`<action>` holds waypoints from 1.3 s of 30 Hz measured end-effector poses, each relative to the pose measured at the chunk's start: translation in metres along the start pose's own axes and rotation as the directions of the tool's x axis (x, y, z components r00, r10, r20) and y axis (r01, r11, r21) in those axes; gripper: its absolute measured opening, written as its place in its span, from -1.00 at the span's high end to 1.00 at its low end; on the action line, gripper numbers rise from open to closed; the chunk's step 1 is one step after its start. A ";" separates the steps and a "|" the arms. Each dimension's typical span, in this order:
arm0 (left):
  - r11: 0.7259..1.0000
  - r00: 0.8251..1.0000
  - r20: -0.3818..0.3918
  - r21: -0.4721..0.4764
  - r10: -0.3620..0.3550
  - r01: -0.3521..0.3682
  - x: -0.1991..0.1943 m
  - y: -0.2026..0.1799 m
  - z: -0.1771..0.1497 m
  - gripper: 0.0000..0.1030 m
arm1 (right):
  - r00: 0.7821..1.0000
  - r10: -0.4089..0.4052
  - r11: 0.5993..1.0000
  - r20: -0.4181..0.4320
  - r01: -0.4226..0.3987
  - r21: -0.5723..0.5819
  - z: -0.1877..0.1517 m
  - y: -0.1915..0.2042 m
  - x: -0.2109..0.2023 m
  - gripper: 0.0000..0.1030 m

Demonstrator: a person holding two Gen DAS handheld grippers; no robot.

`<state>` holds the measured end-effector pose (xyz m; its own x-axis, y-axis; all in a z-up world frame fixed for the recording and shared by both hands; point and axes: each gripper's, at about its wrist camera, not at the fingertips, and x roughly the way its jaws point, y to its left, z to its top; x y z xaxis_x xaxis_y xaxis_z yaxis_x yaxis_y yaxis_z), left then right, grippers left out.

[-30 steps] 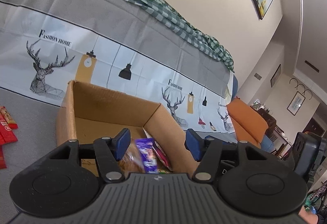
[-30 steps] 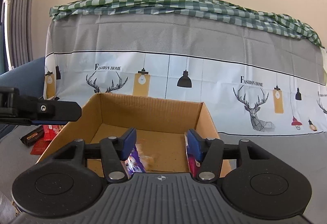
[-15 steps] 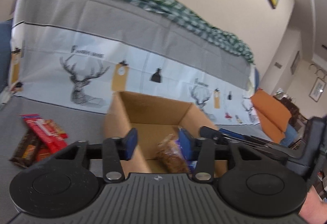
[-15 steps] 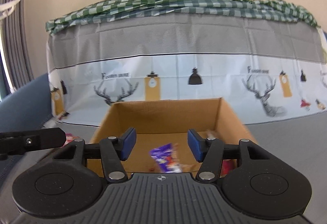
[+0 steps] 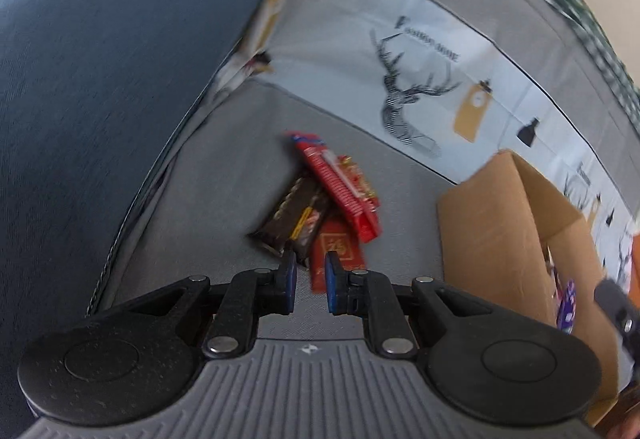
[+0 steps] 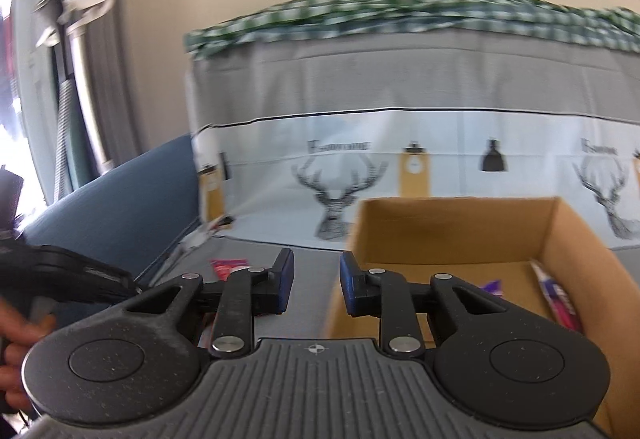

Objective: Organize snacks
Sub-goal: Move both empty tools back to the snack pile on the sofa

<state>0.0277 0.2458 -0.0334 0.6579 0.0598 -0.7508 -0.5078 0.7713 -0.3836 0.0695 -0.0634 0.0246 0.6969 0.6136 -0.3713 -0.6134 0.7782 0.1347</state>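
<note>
A pile of snack packets lies on the grey sofa cover: a long red packet (image 5: 340, 185), a dark brown bar (image 5: 290, 217) and a flat red packet (image 5: 336, 263). My left gripper (image 5: 310, 285) hovers just before the pile, its jaws narrowly open and empty. The cardboard box (image 5: 496, 239) stands to the right and holds purple packets (image 6: 556, 297). My right gripper (image 6: 316, 285) is open and empty at the box's (image 6: 460, 235) left front corner. A red packet (image 6: 228, 267) shows past its left finger.
A blue sofa arm (image 5: 100, 99) rises on the left. The printed deer cover (image 6: 400, 167) drapes the backrest, with a green checked cloth (image 6: 400, 15) on top. The left gripper's body (image 6: 60, 275) and the hand holding it show at left in the right wrist view.
My left gripper swung left from over the box to the snack pile and its jaws narrowed. My right gripper shifted left, from over the box's middle to its left corner, jaws slightly narrower.
</note>
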 end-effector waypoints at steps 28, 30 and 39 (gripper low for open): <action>0.989 0.999 -0.040 -0.148 0.010 -0.016 0.030 0.028 0.025 0.23 | 0.945 0.014 0.997 -0.327 -0.040 -0.071 -0.053 0.096 0.160 -0.20; 0.989 0.999 -0.037 -0.150 0.002 -0.008 0.035 0.030 0.028 0.15 | 0.943 0.000 0.996 -0.332 -0.028 -0.079 -0.058 0.098 0.171 -0.23; 0.998 0.998 -0.059 -0.057 -0.014 0.011 0.067 0.013 0.041 -0.34 | 0.905 -0.012 0.997 -0.426 -0.021 -0.071 -0.074 0.093 0.209 -0.29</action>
<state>0.0879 0.2857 -0.0670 0.6308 0.0112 -0.7758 -0.5318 0.7344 -0.4218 0.1303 0.1277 -0.1084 0.4794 0.4890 -0.7287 -0.6526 0.7538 0.0764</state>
